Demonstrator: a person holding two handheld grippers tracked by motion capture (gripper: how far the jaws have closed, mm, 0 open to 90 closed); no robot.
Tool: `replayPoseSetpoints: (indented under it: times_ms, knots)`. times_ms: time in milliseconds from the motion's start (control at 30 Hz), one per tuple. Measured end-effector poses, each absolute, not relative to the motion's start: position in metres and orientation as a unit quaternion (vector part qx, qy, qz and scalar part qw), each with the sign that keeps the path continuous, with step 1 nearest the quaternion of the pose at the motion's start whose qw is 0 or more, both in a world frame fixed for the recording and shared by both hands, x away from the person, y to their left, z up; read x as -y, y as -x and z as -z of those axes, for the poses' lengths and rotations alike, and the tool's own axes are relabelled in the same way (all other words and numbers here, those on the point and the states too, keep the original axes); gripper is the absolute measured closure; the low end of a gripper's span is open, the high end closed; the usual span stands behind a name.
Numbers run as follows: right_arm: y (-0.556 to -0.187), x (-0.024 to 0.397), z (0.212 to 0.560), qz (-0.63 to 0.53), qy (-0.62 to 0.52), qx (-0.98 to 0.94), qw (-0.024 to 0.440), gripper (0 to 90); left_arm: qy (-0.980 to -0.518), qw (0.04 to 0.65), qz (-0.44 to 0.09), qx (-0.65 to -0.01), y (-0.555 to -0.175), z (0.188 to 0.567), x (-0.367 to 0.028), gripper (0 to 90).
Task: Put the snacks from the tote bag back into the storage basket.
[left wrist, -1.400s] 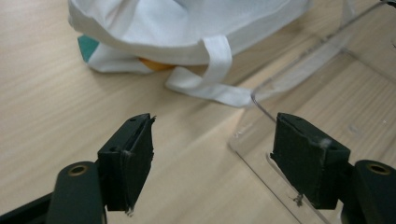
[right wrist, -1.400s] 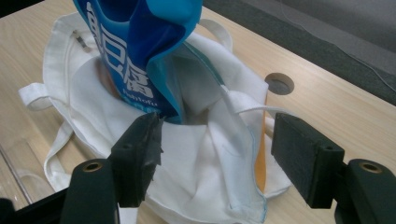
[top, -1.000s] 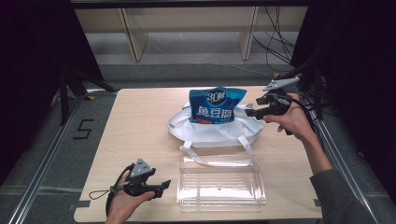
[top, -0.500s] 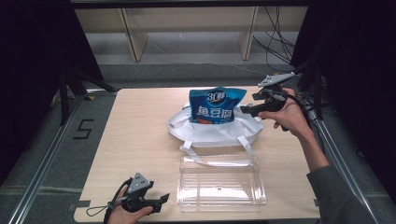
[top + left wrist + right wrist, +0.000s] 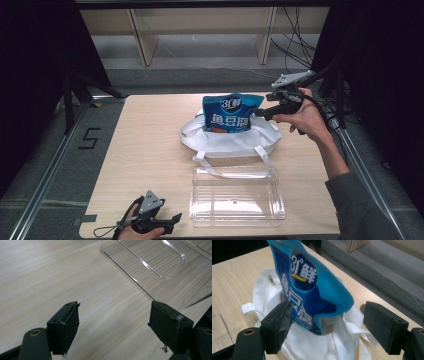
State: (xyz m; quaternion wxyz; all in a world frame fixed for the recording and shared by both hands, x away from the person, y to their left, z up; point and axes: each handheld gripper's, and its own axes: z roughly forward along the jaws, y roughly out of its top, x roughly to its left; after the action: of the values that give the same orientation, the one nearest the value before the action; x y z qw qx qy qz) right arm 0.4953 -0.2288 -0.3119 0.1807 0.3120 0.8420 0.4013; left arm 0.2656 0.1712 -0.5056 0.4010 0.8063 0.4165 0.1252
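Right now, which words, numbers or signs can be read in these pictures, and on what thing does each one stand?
"31°鲜": white print at the top of the blue pouch.
"鱼豆腐": large white characters across the pouch front.
"5": black mark on the grey floor left of the table.
The pouch's smaller print is too blurred to read.

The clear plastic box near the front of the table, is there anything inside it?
Empty. Through the clear plastic box the high view shows just the wooden table; nothing lies inside, and it has no lid on.
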Motion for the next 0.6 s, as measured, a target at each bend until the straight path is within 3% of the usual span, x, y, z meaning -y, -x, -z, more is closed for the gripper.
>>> replayPoseSetpoints:
  times_ms: [600]
  knots:
    - [-0.515,0.202,0.297,-0.393,-0.302,-0.849,0.185,26.1,-0.814,0.395,-0.129,-0.406,-0.264,0.505,-0.174,23.5]
